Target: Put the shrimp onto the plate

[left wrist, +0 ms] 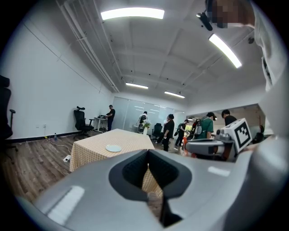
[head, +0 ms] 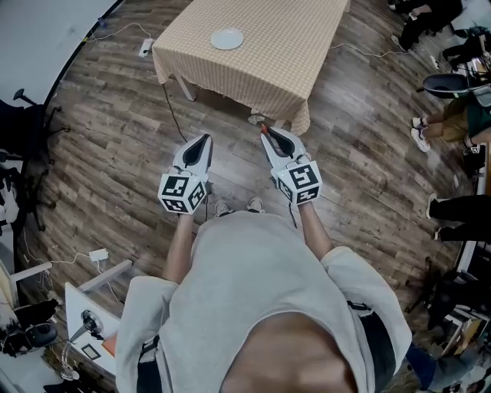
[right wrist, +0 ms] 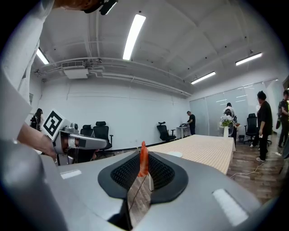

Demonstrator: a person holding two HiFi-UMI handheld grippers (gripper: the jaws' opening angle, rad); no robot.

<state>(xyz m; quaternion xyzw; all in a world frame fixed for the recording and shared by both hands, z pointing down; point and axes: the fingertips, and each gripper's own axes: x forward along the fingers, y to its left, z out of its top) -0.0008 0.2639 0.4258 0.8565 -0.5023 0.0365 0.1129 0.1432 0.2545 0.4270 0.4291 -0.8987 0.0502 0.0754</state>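
Strip lights point(left wrist: 132, 13) shine over white walls point(left wrist: 40, 94), wood-plank floor point(head: 115, 130), a cloth-covered table point(head: 291, 46) and office chairs point(left wrist: 81, 121).

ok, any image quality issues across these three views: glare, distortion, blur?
Head view: strong fisheye, the floorboards curve, the table sits small at the top edge; light even, no glare. Left gripper view: ceiling light strips blown out, dark round vignette, near foreground soft. Right gripper view: same vignette, strip light clipped; the shrimp is sharp enough to read.
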